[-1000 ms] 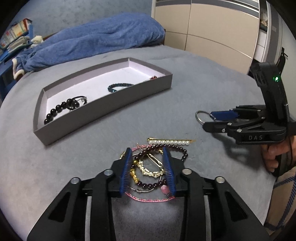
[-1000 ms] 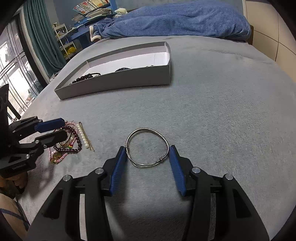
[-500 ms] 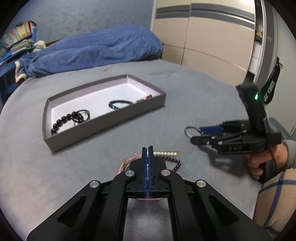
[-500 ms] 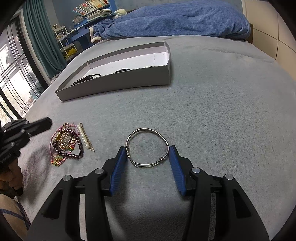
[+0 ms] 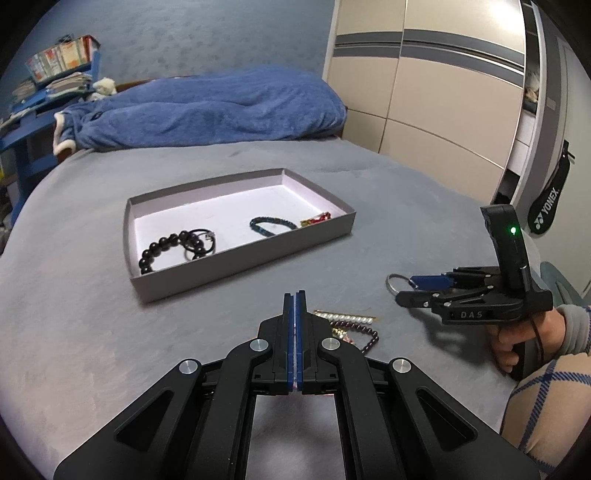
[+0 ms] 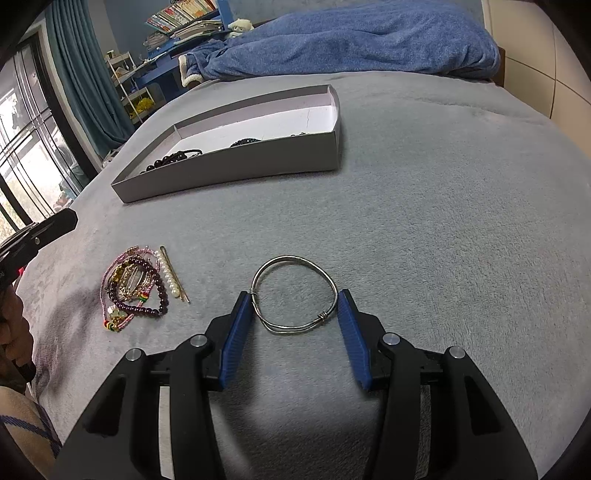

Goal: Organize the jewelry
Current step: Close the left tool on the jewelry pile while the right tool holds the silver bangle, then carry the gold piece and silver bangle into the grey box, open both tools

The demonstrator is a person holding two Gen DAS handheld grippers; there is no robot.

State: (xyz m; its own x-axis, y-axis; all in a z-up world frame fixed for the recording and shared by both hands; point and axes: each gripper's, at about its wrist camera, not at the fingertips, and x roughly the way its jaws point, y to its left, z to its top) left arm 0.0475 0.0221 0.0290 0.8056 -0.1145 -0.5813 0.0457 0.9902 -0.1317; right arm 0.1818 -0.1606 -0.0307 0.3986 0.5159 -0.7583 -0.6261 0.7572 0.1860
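A grey shallow box (image 5: 258, 254) (image 6: 236, 166) lies on the grey bed and holds a black bead bracelet (image 5: 162, 249), a dark ring, a teal bracelet (image 5: 271, 225) and a small red-gold piece (image 5: 316, 219). A pile of jewelry (image 6: 135, 288) with a pearl hairpin (image 6: 168, 275) (image 5: 345, 317) lies on the cover. My left gripper (image 5: 294, 299) is shut with its pads together, raised above the pile; I see nothing between them. My right gripper (image 6: 295, 306) is open, its pads on either side of a silver wire bangle (image 6: 295, 295) lying on the bed.
A blue blanket (image 5: 207, 110) is heaped at the far end of the bed. Beige wardrobe doors (image 5: 424, 103) stand at the right. A blue shelf with books (image 6: 177, 26) and a teal curtain (image 6: 70, 81) stand beyond the left side.
My left gripper closed from open around the pile, then rose and drew back from it. The pile stays on the bed. My right gripper and the bangle have not moved.
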